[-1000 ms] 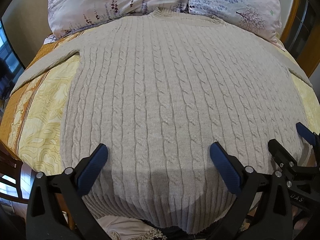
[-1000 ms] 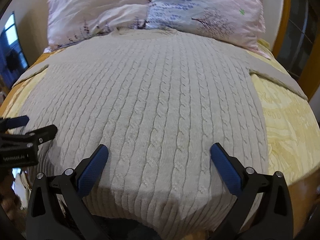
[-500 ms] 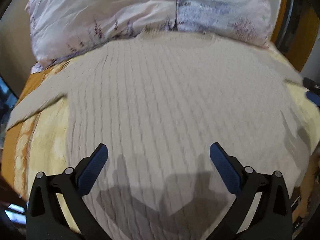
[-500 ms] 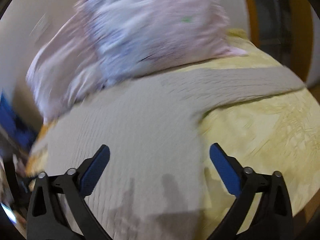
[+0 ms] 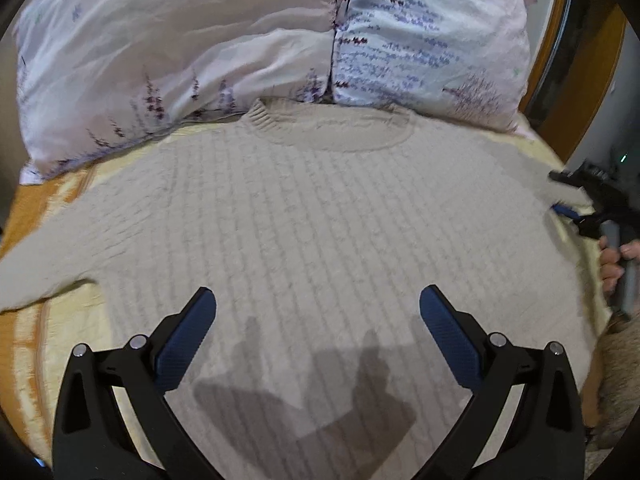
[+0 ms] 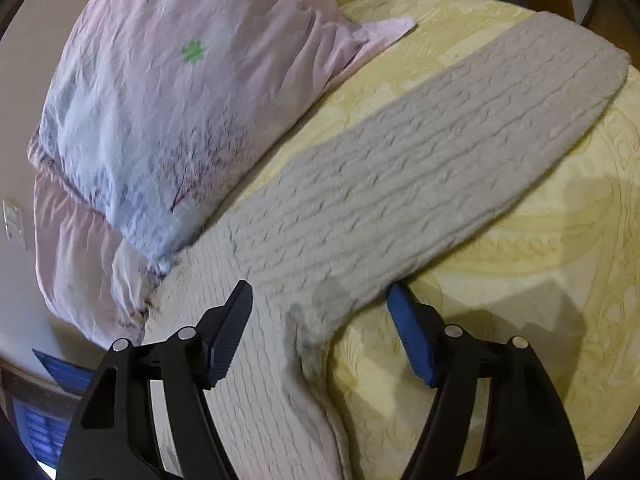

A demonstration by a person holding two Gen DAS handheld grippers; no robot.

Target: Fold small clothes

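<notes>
A beige cable-knit sweater [image 5: 312, 216] lies flat, face up, on the bed, collar toward the pillows. My left gripper [image 5: 316, 320] is open and empty above the sweater's lower body. My right gripper [image 6: 320, 312] is open, low over the armpit where the right sleeve [image 6: 440, 152] joins the body; its right finger sits at the sleeve's lower edge. The sleeve stretches away to the upper right across the bedspread. The right gripper also shows in the left wrist view [image 5: 568, 200] at the sweater's right edge, with a hand on its handle.
Two floral pillows [image 5: 200, 48] [image 5: 432, 36] lie at the head of the bed, one also in the right wrist view [image 6: 180, 100]. A yellow patterned bedspread [image 6: 540, 260] covers the bed. A wooden frame [image 5: 576, 52] stands at the right.
Both grippers moved from the sweater's hem toward the collar end. The right gripper swung right to the right sleeve's armpit. Both stayed open.
</notes>
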